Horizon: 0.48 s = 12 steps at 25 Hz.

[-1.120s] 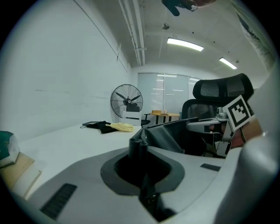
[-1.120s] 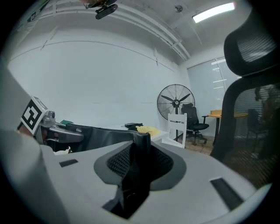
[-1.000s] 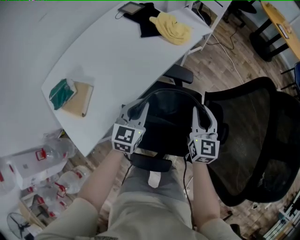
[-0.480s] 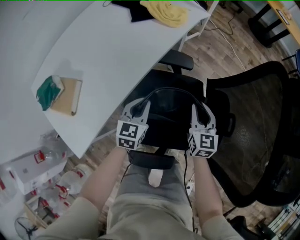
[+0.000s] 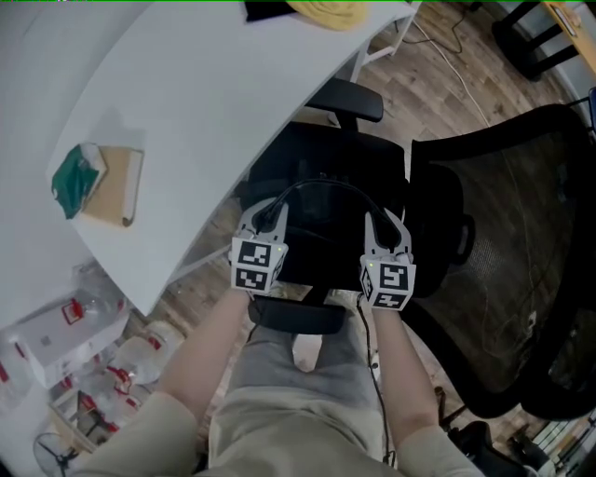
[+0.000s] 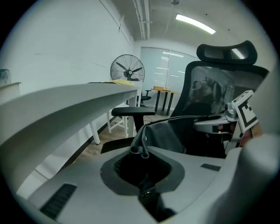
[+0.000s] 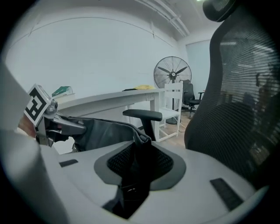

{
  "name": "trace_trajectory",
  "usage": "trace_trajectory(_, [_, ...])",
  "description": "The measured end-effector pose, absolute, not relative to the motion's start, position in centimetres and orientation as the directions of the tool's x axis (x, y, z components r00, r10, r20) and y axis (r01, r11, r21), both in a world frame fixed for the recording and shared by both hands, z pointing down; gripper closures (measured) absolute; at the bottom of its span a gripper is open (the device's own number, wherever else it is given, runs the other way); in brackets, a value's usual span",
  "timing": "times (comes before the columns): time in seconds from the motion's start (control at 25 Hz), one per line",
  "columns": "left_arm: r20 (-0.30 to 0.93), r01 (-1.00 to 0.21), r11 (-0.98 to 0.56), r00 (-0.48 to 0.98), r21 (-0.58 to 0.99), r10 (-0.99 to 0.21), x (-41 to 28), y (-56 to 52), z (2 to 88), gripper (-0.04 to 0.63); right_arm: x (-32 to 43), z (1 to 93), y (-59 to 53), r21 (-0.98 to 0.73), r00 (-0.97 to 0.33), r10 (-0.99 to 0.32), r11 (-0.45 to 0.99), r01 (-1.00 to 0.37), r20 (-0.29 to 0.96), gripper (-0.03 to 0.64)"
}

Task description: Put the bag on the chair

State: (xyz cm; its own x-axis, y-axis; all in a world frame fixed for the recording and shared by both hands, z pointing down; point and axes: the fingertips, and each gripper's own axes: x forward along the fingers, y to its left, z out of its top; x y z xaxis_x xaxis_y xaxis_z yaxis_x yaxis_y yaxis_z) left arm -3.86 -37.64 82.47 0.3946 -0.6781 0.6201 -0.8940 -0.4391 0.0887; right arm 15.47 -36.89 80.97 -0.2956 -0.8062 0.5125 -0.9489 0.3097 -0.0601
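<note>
A black bag (image 5: 321, 233) hangs between my two grippers, low over the seat of the black office chair (image 5: 503, 233). Whether its bottom touches the seat I cannot tell. My left gripper (image 5: 267, 222) is shut on the bag's left top edge, where a strap loop (image 6: 141, 148) sticks out of the jaws. My right gripper (image 5: 379, 226) is shut on the right top edge (image 7: 141, 141). The bag's dark fabric (image 6: 168, 133) (image 7: 105, 131) sags between them. The mesh backrest (image 7: 236, 100) stands right of the bag, and one armrest (image 5: 346, 98) lies beyond it.
A white desk (image 5: 186, 112) curves close along the chair's left, with a tan book and green item (image 5: 93, 182) on it and a yellow cloth (image 5: 326, 11) at its far end. Plastic bottles (image 5: 121, 363) litter the floor at lower left. The near armrest (image 5: 296, 317) sits below my grippers.
Both grippers have come down together with the bag, closer to the chair seat. Their grip on the bag looks the same.
</note>
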Motion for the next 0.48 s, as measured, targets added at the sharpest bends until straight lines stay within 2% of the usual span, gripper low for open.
trace_trajectory(0.24, [0.681, -0.907, -0.419, 0.336, 0.047, -0.651, -4.8, -36.5, 85.4, 0.551, 14.7, 82.8, -36.1, -0.056, -0.316, -0.779, 0.342, -0.938, 0.542, 0.505])
trace_trajectory(0.48, [0.763, -0.901, -0.433, 0.307, 0.039, -0.569, -5.3, -34.9, 86.2, 0.495, 15.1, 82.7, -35.6, -0.08, -0.294, -0.753, 0.308, -0.948, 0.589, 0.465])
